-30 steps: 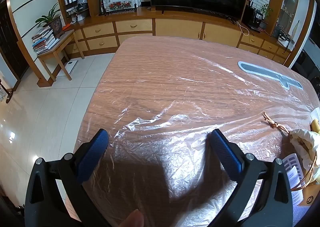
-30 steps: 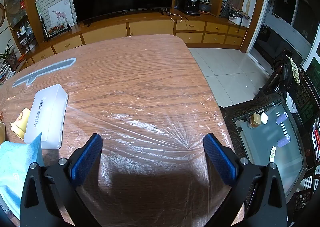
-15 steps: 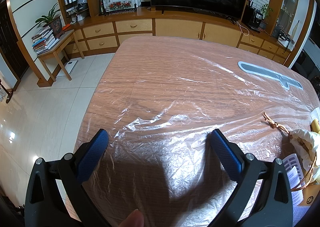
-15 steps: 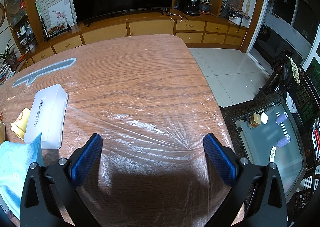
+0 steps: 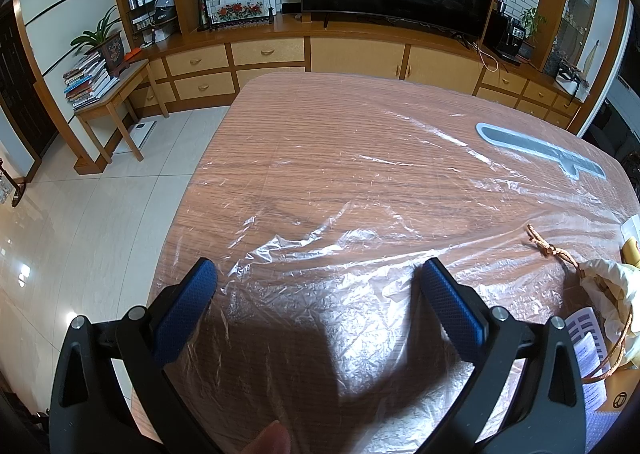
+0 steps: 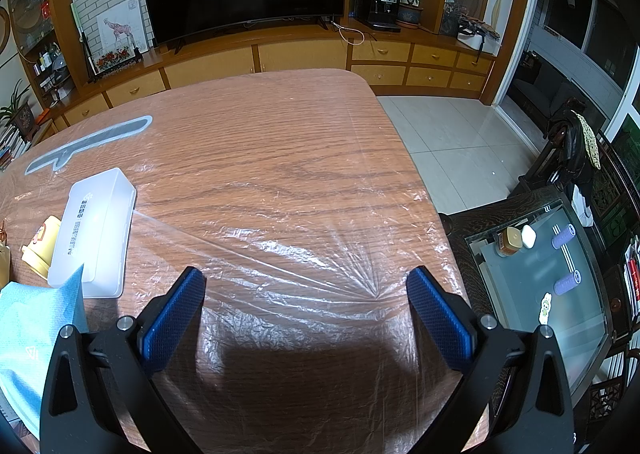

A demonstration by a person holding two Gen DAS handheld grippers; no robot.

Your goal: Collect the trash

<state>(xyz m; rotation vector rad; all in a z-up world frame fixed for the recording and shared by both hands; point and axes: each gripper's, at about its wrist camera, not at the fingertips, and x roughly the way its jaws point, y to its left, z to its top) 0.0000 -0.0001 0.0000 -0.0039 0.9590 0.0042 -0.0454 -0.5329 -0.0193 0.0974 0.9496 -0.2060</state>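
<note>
Beside right tongs (image 6: 306, 278): white box (image 6: 94, 232), blue cloth (image 6: 34, 330).

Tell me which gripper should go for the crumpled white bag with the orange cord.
Left. The crumpled white bag lies at the right edge of the left wrist view, close beside the open left gripper. The open right gripper faces bare film-covered table; the bag does not show in its view.

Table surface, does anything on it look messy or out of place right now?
Yes. The clear plastic sheet covering the table is crumpled and bunched at the near end, with creases radiating toward the right edge. A white plastic box lies at an angle, and a cream drawstring bag sits slumped with its orange cord trailing loose.
</note>
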